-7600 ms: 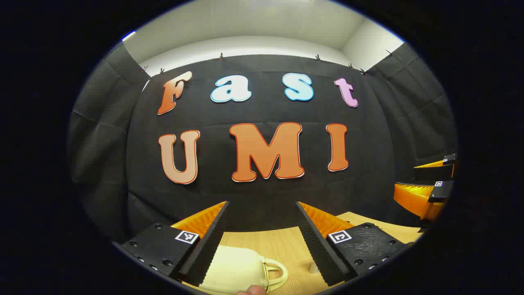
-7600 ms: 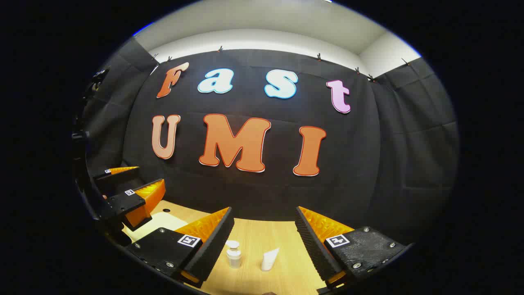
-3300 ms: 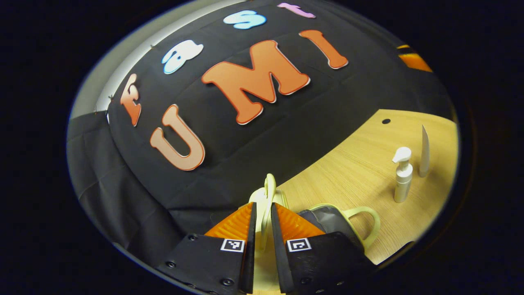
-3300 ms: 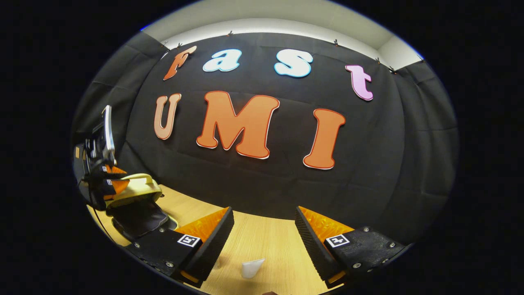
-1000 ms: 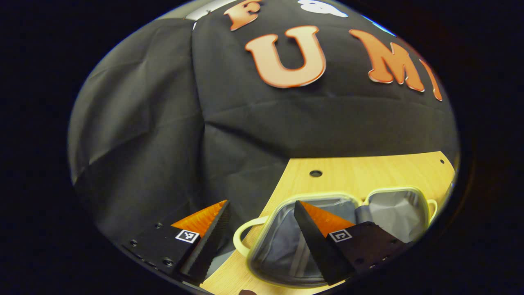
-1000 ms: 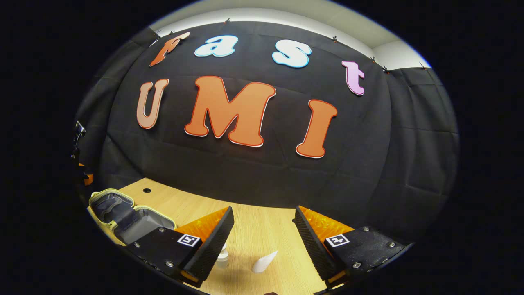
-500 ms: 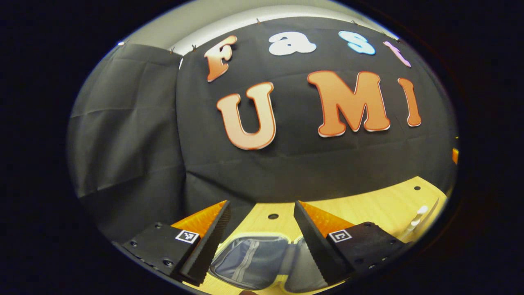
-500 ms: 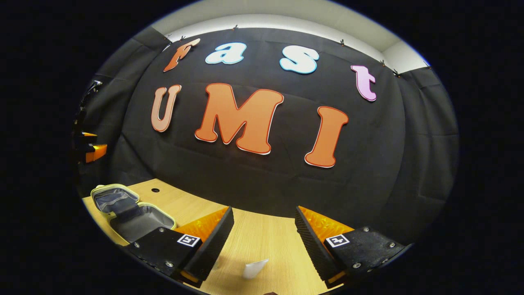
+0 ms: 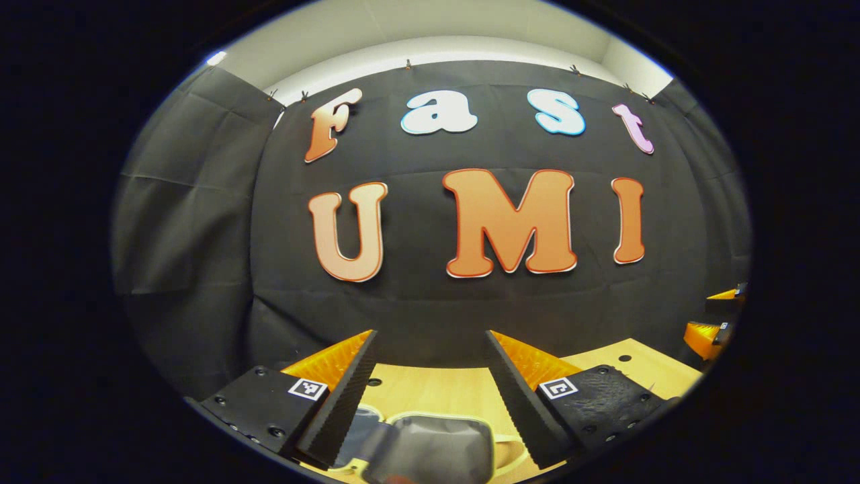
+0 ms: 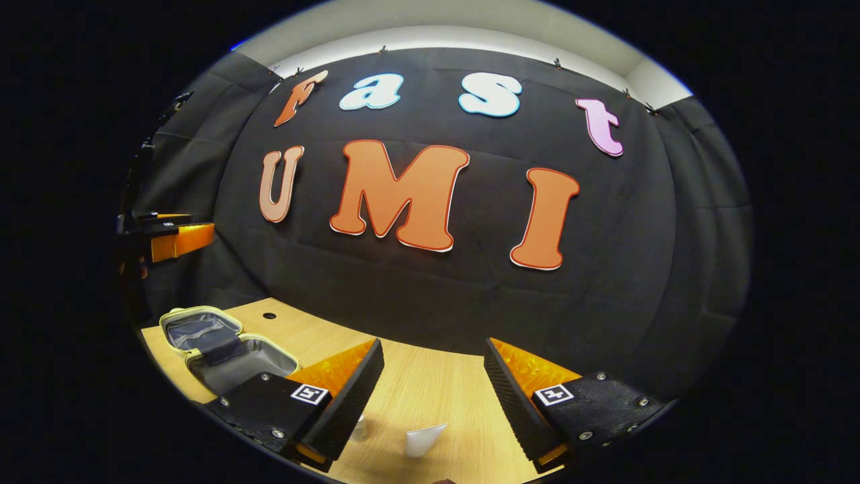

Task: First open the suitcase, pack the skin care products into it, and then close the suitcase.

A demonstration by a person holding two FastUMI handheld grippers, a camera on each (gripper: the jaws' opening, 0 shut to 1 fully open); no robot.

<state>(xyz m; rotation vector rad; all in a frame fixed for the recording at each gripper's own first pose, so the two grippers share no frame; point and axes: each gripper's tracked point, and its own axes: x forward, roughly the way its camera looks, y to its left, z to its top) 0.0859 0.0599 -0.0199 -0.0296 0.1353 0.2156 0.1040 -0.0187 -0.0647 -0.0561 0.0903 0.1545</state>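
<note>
**Suitcase lying open, both grippers released above the surface**

Left gripper view. The left gripper (image 9: 430,396), with black and orange ridged fingers, hangs with its jaws spread wide and nothing between them. Below and between the fingers lies the small pale-yellow suitcase with grey fabric lining (image 9: 430,447), lid laid back, resting on the light wooden surface (image 9: 430,390). At the far right edge the orange fingers of the right gripper (image 9: 712,323) are seen, well apart from the suitcase.

Right gripper view. The right gripper (image 10: 433,396) is likewise released, jaws wide and empty. Beneath it on the surface stand a white squeeze tube (image 10: 423,440) and, just beside the left finger, a small clear pump bottle (image 10: 359,427), partly hidden. The open suitcase (image 10: 222,349) lies to the left, both halves showing their lining, apart from the two products. The left gripper (image 10: 171,235) hangs above the suitcase.
</note>
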